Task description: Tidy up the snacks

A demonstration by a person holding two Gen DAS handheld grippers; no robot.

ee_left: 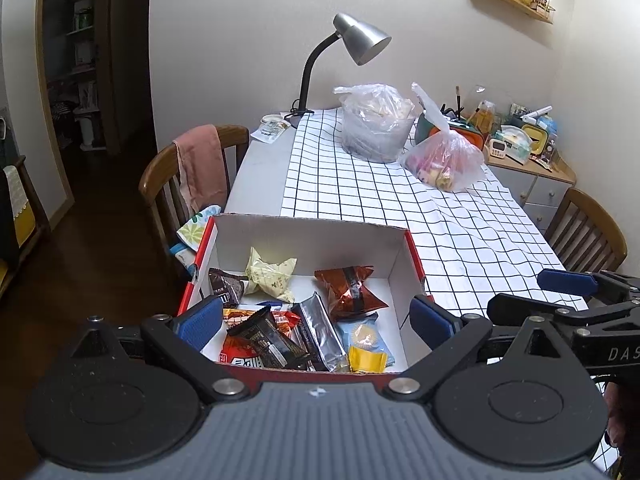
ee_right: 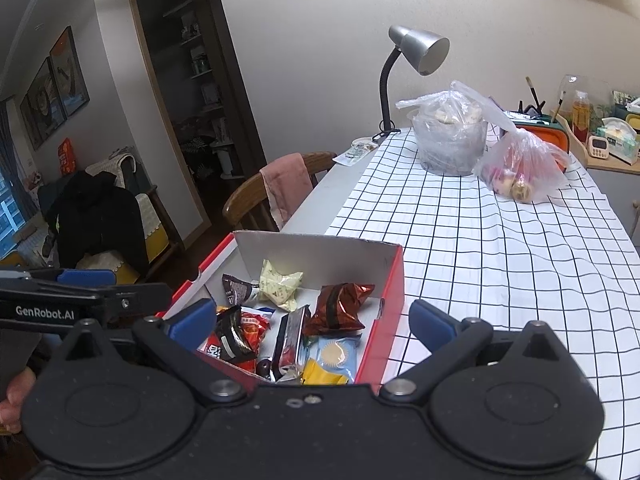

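Currently you are hovering both tools, left tool and right tool, spread wide and empty, over the box on the surface; the snacks are lying inside, apparently nearly done.

Red box with white inside; copper-brown packet, pale yellow wrapper, silver pouch, light blue packet. White cloth with black grid. Blue fingers. Silver lamp, pink towel.
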